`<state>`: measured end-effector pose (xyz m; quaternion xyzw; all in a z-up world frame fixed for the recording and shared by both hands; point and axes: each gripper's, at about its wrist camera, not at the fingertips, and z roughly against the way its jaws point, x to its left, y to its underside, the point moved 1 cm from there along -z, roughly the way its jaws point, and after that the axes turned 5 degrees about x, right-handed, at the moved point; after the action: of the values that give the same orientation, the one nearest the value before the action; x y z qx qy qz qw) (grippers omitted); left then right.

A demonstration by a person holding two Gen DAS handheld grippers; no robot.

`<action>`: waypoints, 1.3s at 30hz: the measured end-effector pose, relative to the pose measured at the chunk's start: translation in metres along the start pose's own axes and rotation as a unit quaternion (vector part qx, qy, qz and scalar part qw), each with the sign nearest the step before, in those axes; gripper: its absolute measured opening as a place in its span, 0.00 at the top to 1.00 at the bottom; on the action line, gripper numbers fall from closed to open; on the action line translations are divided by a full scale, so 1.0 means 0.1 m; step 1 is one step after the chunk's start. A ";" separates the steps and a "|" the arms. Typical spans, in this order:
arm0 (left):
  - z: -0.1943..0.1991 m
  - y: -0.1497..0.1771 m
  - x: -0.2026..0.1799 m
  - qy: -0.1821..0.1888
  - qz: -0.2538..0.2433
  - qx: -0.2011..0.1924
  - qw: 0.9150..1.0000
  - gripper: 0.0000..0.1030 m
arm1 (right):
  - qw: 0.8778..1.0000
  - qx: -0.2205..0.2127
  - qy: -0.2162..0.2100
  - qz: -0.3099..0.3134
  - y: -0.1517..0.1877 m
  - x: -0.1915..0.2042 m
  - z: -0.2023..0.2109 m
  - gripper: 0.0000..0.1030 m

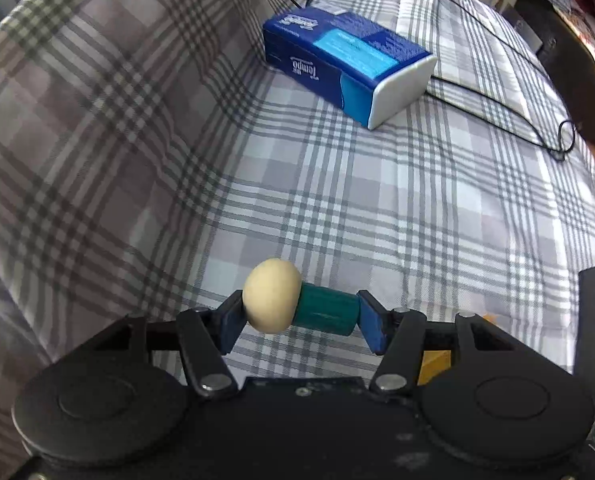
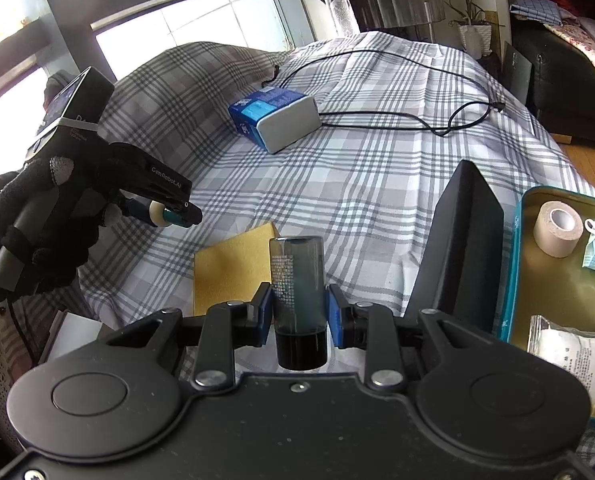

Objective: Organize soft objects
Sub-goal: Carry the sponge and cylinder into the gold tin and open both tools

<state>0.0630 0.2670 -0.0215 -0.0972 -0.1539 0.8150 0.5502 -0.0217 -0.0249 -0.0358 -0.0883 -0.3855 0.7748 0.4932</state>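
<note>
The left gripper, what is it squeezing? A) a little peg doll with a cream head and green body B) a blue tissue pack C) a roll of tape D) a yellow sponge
A: the left gripper has its blue pads pressed on both ends of the little peg doll, lifted above the plaid bedsheet.

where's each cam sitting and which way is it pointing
Left wrist: on the left hand-held gripper, looking steeply down at the plaid bedcover; its blue pads clamp a small peg figure.
Right wrist: on the right hand-held gripper, looking across the bed toward the window; its pads clamp a dark cylinder, and a gloved hand shows.
Shared: tissue box, black cable, peg figure.
</note>
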 end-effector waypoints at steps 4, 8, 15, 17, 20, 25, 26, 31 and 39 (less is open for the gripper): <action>0.37 0.03 -0.11 -0.006 0.013 -0.021 1.000 0.46 | 0.999 -0.025 0.016 -0.022 -0.08 -0.08 0.19 0.71; 0.72 0.09 -0.32 0.009 0.008 -0.051 0.999 0.46 | 0.996 -0.056 0.050 -0.048 -0.17 -0.26 0.46 0.71; 1.18 0.21 -1.05 0.055 -0.048 -0.076 0.994 0.46 | 0.981 -0.091 0.137 -0.101 -0.36 -0.75 0.86 0.71; 1.27 0.25 -1.30 0.069 -0.066 -0.078 0.992 0.46 | 0.975 -0.094 0.164 -0.120 -0.40 -0.91 0.95 0.71; 1.36 0.33 -1.73 0.097 -0.096 -0.075 0.988 0.46 | 0.964 -0.101 0.194 -0.149 -0.44 -1.13 1.08 0.71; 1.36 0.53 -2.42 0.128 -0.145 -0.056 0.980 0.46 | 0.949 -0.110 0.233 -0.183 -0.43 -1.46 1.26 0.71; 1.34 0.59 -2.55 0.133 -0.152 -0.050 0.978 0.46 | 0.946 -0.110 0.241 -0.189 -0.42 -1.52 1.28 0.71; 1.12 0.79 -3.05 0.138 -0.179 -0.016 0.974 0.46 | 0.931 -0.106 0.270 -0.221 -0.37 -1.80 1.37 0.71; 0.77 0.78 -3.46 0.125 -0.185 0.010 0.975 0.45 | 0.925 -0.085 0.279 -0.244 -0.34 -2.04 1.38 0.71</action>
<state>0.1004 -0.0914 0.0187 -0.1624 -0.0914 0.6824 0.7068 0.0318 -0.2575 0.0330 -0.2454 -0.3066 0.5390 0.7451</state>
